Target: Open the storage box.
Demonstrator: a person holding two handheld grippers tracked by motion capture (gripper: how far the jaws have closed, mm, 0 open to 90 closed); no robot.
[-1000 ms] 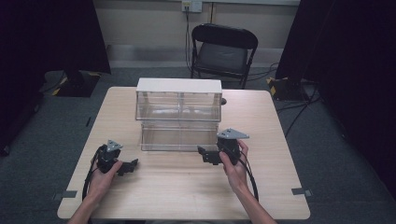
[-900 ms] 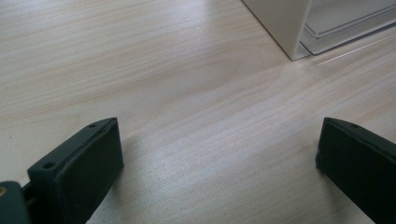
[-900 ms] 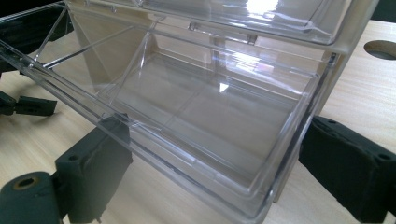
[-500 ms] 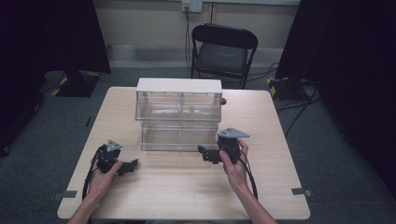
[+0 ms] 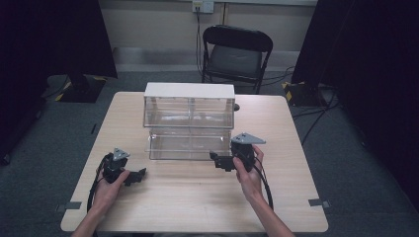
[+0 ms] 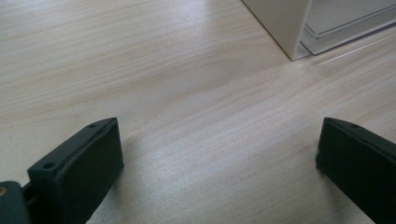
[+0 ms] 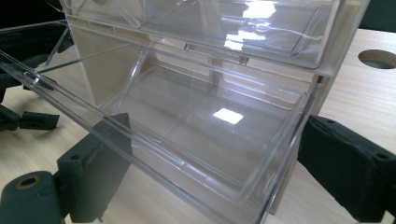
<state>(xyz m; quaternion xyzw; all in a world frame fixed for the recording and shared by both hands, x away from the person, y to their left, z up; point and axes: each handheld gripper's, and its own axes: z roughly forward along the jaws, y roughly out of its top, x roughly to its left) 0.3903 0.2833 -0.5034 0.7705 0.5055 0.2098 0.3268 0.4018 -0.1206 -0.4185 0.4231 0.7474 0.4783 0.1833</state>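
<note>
A clear plastic drawer cabinet [image 5: 189,111] with a white top stands mid-table. Its lower drawer [image 5: 183,147] is tilted out toward me. My right gripper [image 5: 217,160] is at that drawer's front right corner. In the right gripper view the drawer [image 7: 196,121] spans the space between the wide-apart jaws of the right gripper [image 7: 210,158], which is open; whether they touch it I cannot tell. My left gripper [image 5: 138,175] rests low over the table at the front left, open, with only bare wood in the left gripper [image 6: 215,158]. The cabinet's white corner [image 6: 285,23] lies ahead of it.
The light wooden table [image 5: 197,202] has free room in front of the cabinet and on both sides. A round cable hole [image 7: 376,58] sits in the tabletop beside the cabinet. A black folding chair [image 5: 237,49] stands beyond the far edge.
</note>
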